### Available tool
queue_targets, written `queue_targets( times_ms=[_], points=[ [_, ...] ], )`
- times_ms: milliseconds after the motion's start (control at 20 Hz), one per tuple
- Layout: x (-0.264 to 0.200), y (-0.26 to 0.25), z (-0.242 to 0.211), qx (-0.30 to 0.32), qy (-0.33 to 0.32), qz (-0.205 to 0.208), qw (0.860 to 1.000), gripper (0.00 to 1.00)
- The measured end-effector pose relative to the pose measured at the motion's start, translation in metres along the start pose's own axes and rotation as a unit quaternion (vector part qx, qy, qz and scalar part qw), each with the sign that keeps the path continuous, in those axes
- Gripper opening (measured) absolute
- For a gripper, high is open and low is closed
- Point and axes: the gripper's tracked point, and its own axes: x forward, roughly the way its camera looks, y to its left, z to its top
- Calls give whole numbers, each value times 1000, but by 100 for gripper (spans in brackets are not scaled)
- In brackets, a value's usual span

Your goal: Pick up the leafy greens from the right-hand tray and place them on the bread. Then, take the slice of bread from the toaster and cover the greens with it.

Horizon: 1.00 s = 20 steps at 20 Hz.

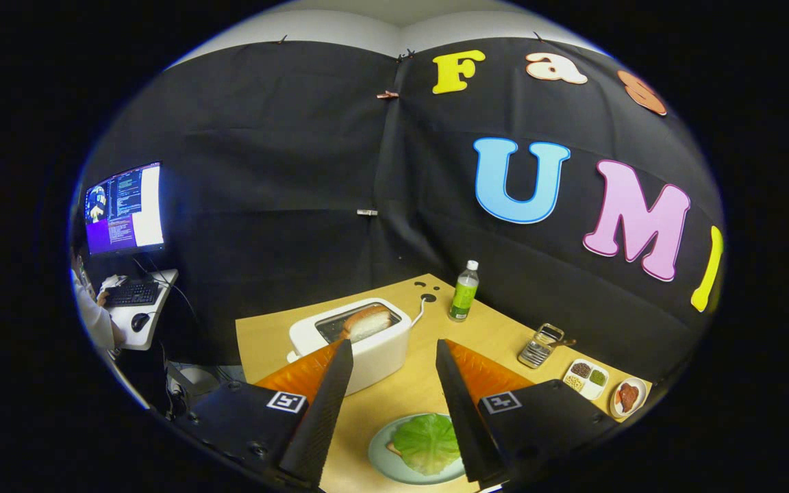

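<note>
— One crinkled green lettuce leaf (427, 443) lies on bread on the pale round plate (382, 460), bottom centre. Done?
— Seemingly. The gripper (394, 356) is spread, empty, facing the white toaster (351, 346) holding the bread slice (367, 322).

**Your gripper's look**

Your gripper (394, 346) had two long black fingers (322, 404) with finely ribbed inner faces, backed by translucent orange panels (298, 375). Each tapered to a narrow tip. Behind them sat black housings with round screws (233, 385), and each carried a white square tag (286, 401) printed with a black pattern.
</note>
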Motion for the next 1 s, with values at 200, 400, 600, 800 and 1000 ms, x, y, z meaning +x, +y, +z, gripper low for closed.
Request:
queue_targets(
  times_ms=[200,400,600,800,1000],
  points=[
    [31,21,13,33,7,12,999,77],
    [72,29,11,87,39,3,995,77],
    [115,40,-12,167,94,1,982,78],
    [151,37,-35,217,133,-20,967,78],
    [181,36,-51,232,155,-44,959,78]
  ],
)
